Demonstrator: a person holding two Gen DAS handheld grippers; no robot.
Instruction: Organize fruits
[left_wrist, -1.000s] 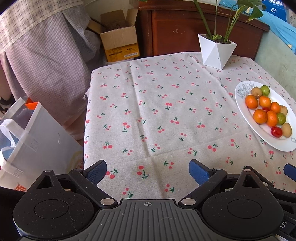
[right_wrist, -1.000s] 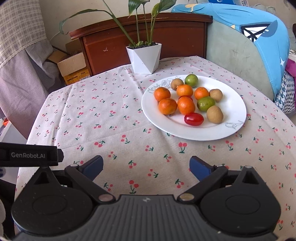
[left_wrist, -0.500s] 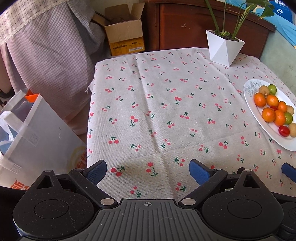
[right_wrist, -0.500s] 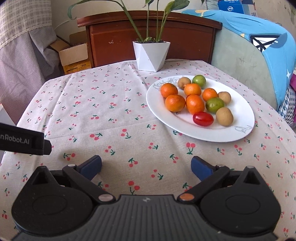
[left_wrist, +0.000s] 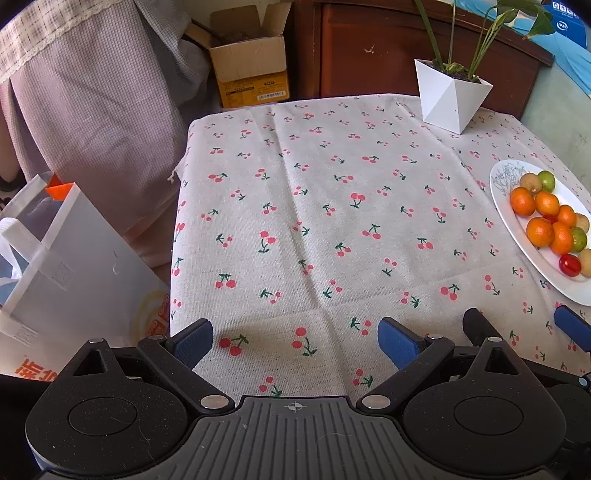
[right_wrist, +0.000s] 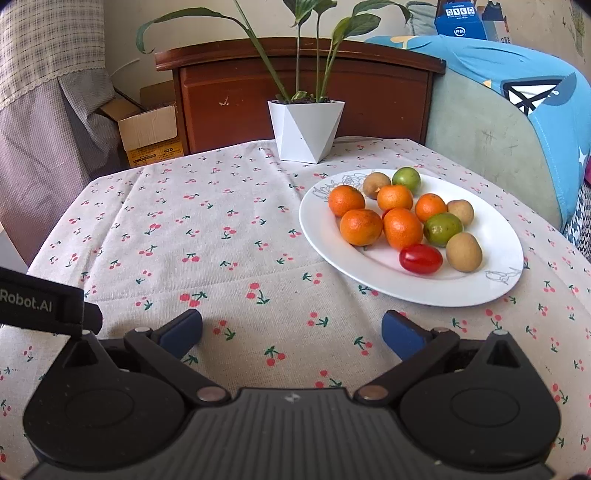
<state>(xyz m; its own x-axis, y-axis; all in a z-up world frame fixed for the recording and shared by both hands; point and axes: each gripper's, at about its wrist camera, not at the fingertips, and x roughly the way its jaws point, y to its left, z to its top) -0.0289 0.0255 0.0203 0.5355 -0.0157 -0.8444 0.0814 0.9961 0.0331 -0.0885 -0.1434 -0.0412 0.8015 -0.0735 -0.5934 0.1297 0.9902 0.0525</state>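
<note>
Hovering empty with jaws spread over the cloth-covered surface (right_wrist: 229, 236), both the left gripper (left_wrist: 295, 338) and right gripper (right_wrist: 291, 330) faced the fruit plate (right_wrist: 491, 236); a careless nudge could roll the cherry tomato (right_wrist: 420, 259) off.

In the left wrist view the white plate (left_wrist: 517, 225) runs off the right edge, so its far side is cut away. A second red tomato (right_wrist: 386, 213) shows only as a sliver between the oranges (right_wrist: 361, 226). The printing on the cardboard box (left_wrist: 251, 79) label is too small to read. The white bag (left_wrist: 55, 266) is clipped by the left edge, its contents hidden.
</note>
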